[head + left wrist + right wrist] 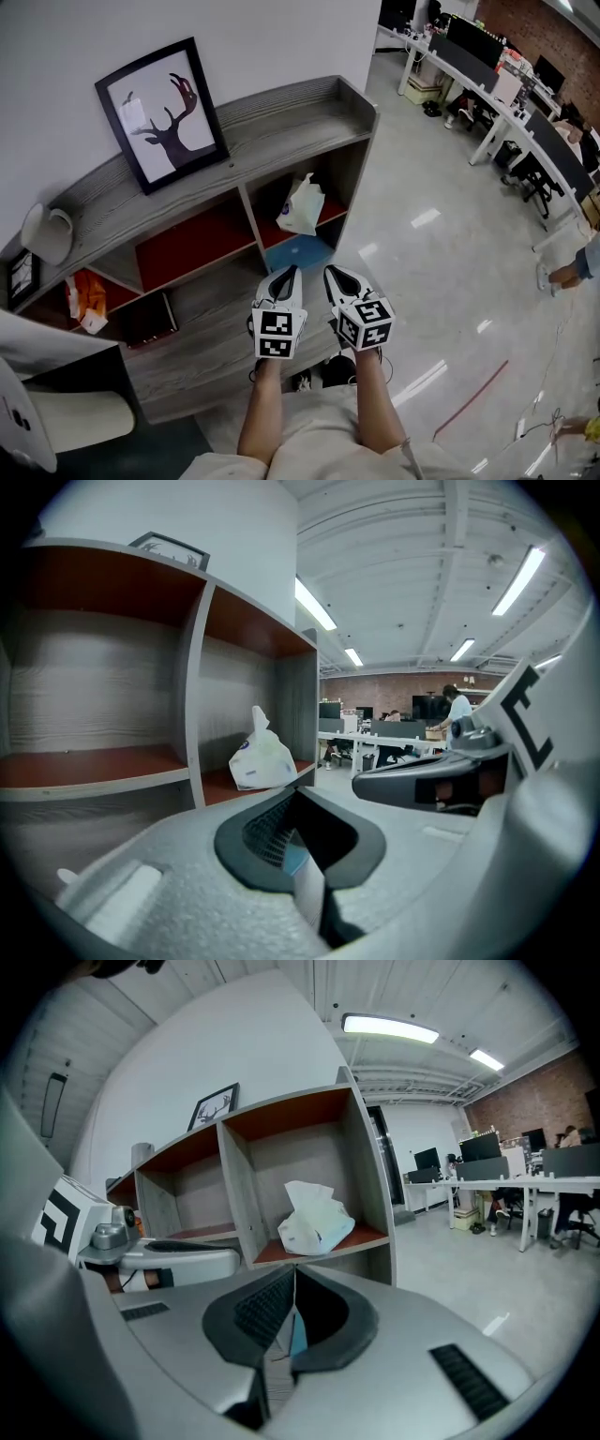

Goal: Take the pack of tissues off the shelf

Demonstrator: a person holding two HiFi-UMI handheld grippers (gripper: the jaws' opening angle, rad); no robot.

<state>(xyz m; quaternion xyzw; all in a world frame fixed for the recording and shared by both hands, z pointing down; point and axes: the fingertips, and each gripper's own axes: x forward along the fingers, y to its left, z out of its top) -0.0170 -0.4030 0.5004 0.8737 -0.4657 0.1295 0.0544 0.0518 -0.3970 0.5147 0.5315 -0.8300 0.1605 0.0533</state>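
The pack of tissues [302,206] is a soft white pack with a tissue sticking up. It sits in the right-hand red-backed compartment of the grey wooden shelf [281,117]. My left gripper [287,273] and right gripper [332,273] are held side by side in front of the shelf, below the pack and clear of it. Both are shut with nothing between the jaws. In the left gripper view the pack [261,758] is ahead and to the left of my left gripper [298,794]. In the right gripper view the pack [317,1220] lies just above my right gripper [294,1269].
A framed deer picture [161,112] leans on the shelf top, with a pale round object [47,232] to its left. An orange packet [86,298] lies in a left compartment. Office desks with monitors [506,84] stand at the far right, and a person [572,267] is at the right edge.
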